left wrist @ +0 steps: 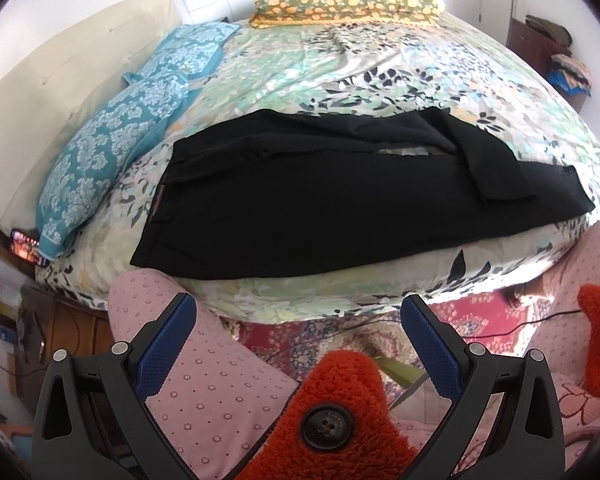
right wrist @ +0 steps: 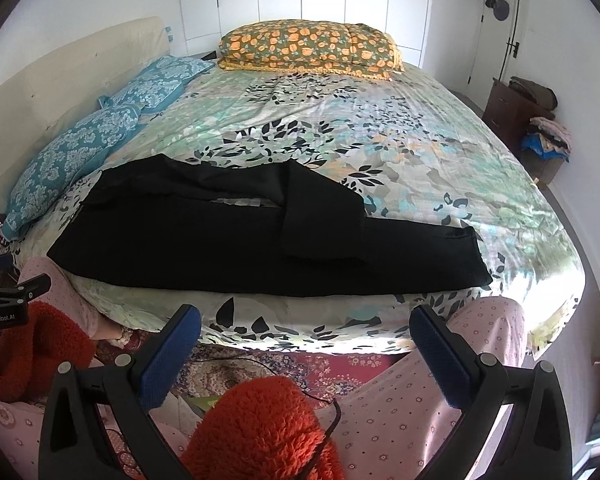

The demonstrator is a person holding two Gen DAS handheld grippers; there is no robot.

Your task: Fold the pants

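Fingers of left gripper (left wrist: 300, 316) and right gripper (right wrist: 306, 326) spread wide, grasping nothing, near bed (right wrist: 380, 152) edge. Black pants (right wrist: 240, 244) lengthwise, far leg's right end doubled back over near leg. Likely between folds; next: reach in, pinch one end, carry across.

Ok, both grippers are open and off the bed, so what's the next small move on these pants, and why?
Probably bring the right gripper forward to the flipped-back leg end and pinch its hem. That leg of the black pants is doubled over the other and crooked, so it likely needs straightening before any fold. The left gripper is also open and holds nothing.
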